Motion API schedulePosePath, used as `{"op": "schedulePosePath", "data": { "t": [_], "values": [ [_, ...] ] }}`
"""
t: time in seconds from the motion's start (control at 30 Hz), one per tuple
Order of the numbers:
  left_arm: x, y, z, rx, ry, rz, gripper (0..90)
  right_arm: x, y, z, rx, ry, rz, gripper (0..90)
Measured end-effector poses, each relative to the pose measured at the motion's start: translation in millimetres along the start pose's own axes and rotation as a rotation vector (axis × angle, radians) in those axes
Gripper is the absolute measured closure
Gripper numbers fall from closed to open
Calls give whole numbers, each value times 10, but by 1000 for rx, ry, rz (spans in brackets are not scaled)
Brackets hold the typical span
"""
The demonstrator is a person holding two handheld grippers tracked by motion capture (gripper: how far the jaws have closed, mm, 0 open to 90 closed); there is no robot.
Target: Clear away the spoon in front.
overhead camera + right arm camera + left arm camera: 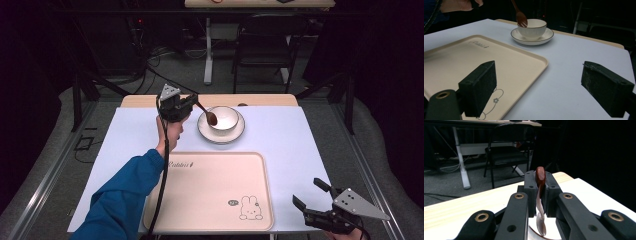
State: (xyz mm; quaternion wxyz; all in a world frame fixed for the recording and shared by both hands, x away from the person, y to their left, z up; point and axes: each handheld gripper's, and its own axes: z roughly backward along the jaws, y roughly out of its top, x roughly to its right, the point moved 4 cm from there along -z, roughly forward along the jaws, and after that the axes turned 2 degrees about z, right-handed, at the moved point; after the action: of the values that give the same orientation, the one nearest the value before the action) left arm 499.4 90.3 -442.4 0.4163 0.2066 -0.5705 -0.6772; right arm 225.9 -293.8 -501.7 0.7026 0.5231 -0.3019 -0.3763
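Across the table (300,140) lies a pale sheet that covers nearly all of the top, leaving a strip of bare wood along the far edge. On the near half of that sheet sits your beige tray (210,190), running almost to the near edge, with a rabbit drawing in its near right corner and a line of script at its far left corner. Beyond the tray's far right corner, well short of the far edge, stands a white saucer (237,136) with a white bowl (225,120) on it.

Your left gripper (192,103) hangs above the sheet just left of the bowl, its jaws clenched on the handle of a brown spoon (210,118). From the high view the spoon slants down to the right, and its bowl end sits over the near left rim of the white bowl; whether it touches the rim you cannot tell. In the left gripper view the handle stands clamped between the two pads, its tip poking out above them.

Your right gripper (307,195) waits at the near right corner of the table, just right of the tray, its jaws spread wide and holding nothing.
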Motion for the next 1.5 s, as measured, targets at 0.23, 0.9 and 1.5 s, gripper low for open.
{"op": "schedulePosePath", "data": {
  "t": [0.23, 0.9, 1.5],
  "values": [
    [8, 111, 151, -10, -25, -16, 839, 1, -8, 22, -3, -7, -1, 121],
    [-112, 293, 674, -71, -93, -47, 839, 10, -19, 64, 0, -18, -1, 120],
    [-81, 196, 1087, -170, -158, -80, 839, -3, -17, 53, -3, -12, 0, 121]
  ]
}}
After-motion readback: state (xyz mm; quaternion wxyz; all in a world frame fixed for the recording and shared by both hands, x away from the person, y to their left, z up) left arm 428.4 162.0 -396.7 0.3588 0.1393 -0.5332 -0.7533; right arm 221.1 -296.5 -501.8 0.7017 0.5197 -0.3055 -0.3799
